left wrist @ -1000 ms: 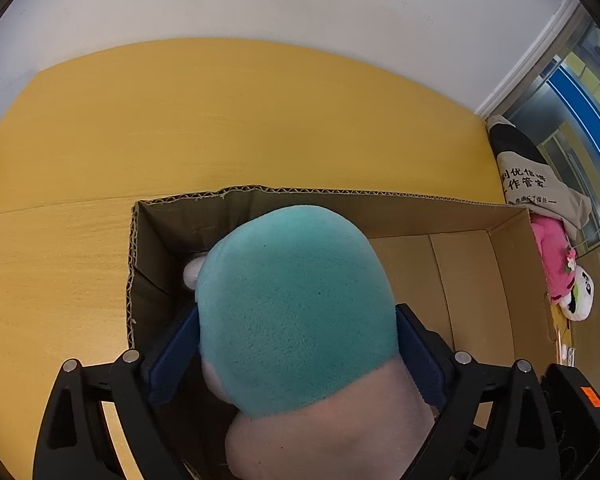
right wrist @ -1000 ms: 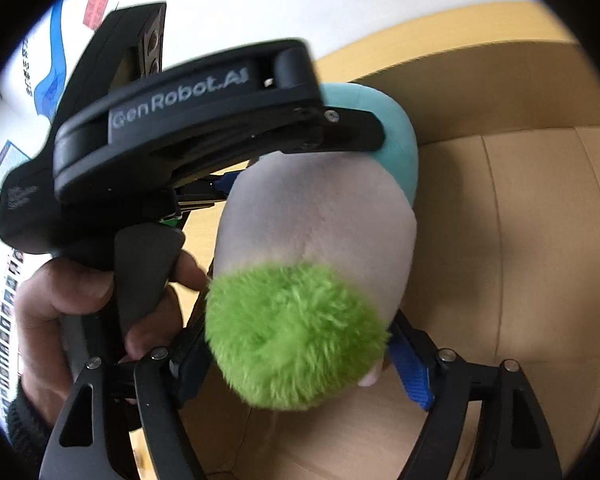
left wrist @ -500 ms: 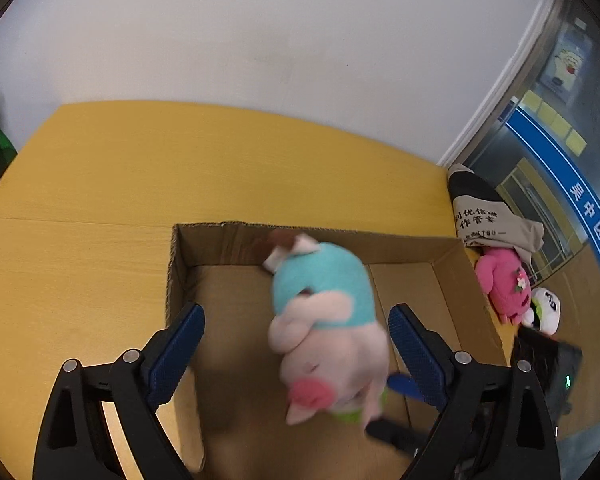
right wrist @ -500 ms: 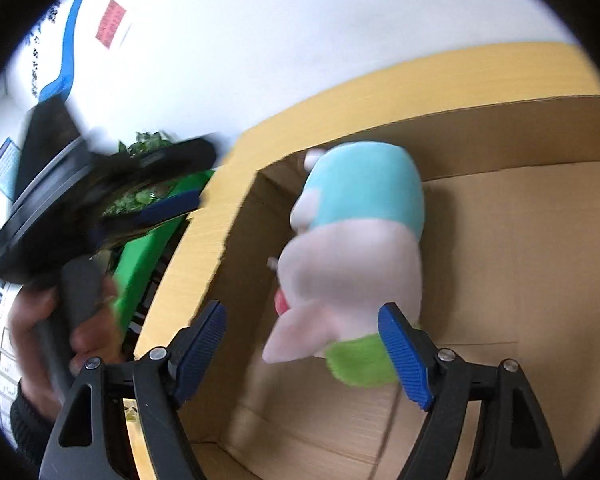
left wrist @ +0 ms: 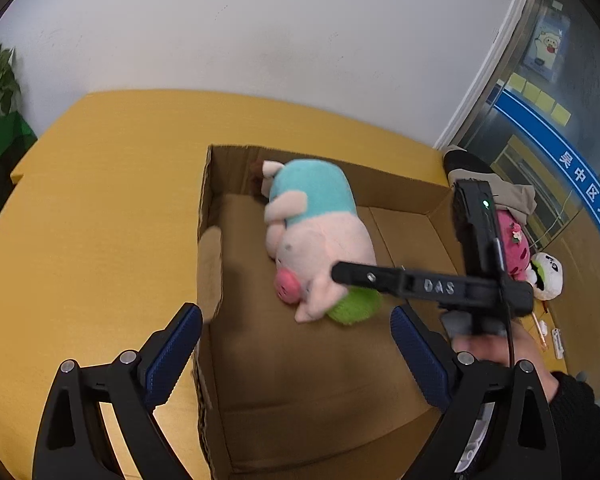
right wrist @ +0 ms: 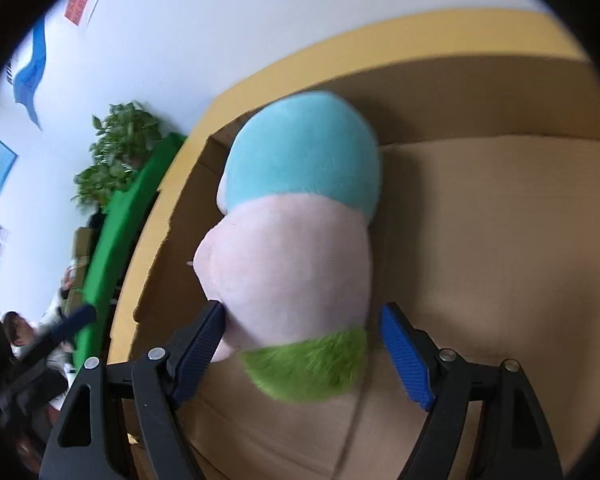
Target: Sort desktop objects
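A plush pig (left wrist: pixel 312 236) with a teal body, pink head and green tuft lies on the floor of an open cardboard box (left wrist: pixel 300 400) on the yellow table. My left gripper (left wrist: pixel 296 332) is open and empty, held above the box's near left corner. My right gripper (right wrist: pixel 304 344) is open with its blue pads either side of the pig's (right wrist: pixel 296 256) green end, the left pad touching or nearly touching it. The right gripper also shows in the left wrist view (left wrist: pixel 428 286), reaching over the pig from the right.
The yellow table (left wrist: pixel 100 220) stretches left of and behind the box. A pink plush (left wrist: pixel 512 240), a panda plush (left wrist: pixel 546 276) and a printed cloth bag (left wrist: pixel 500 188) lie past the box's right wall. A green plant (right wrist: pixel 112 152) stands by the wall.
Both grippers opened and let go of the pig, which dropped into the box. The left gripper drew back and up. The right gripper stays close around the pig's green end.
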